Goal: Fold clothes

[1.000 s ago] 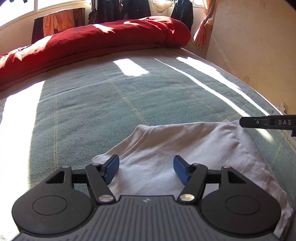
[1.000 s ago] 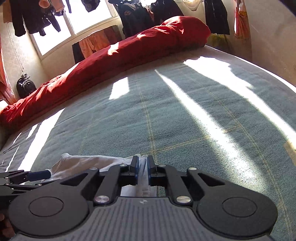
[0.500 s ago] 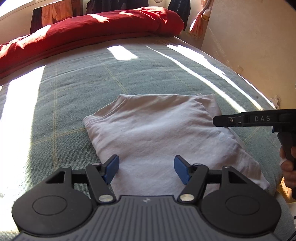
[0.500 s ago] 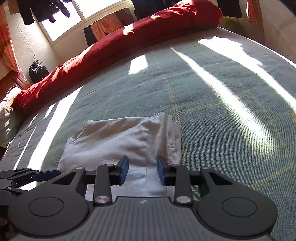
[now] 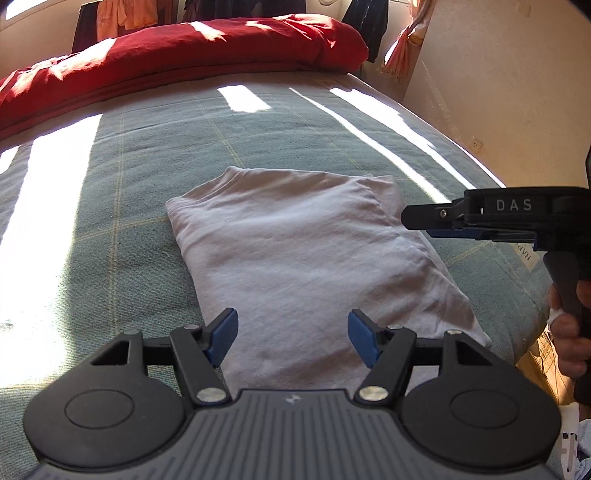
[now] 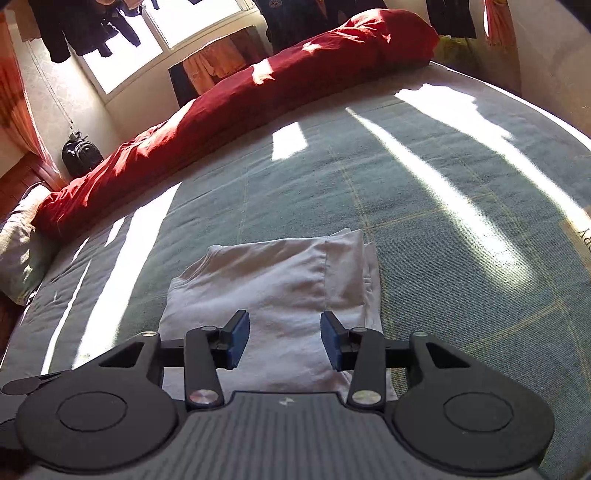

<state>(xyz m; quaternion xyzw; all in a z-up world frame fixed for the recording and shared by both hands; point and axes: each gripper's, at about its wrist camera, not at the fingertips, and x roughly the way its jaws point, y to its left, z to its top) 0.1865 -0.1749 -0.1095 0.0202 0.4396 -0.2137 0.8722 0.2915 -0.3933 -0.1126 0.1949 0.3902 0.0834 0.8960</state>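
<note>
Two grippers hang above one white garment (image 5: pixel 306 254), which lies folded in a flat rectangle on the green bed (image 5: pixel 147 166). The left gripper (image 5: pixel 291 338) and right gripper (image 6: pixel 284 338) both have their jaws apart, holding nothing. Its long axis runs away from both grippers, directly ahead, layered edges along its right side, nearer the right gripper.

A home bedroom: a wide bed (image 6: pixel 424 206) under a grey-green checked cover, a red duvet (image 6: pixel 236 99) rolled along its far edge. Beyond the duvet, a sunlit window (image 6: pixel 192 26) with dark clothes (image 6: pixel 85 29) hung to dry, and orange curtains (image 5: pixel 406 48).
</note>
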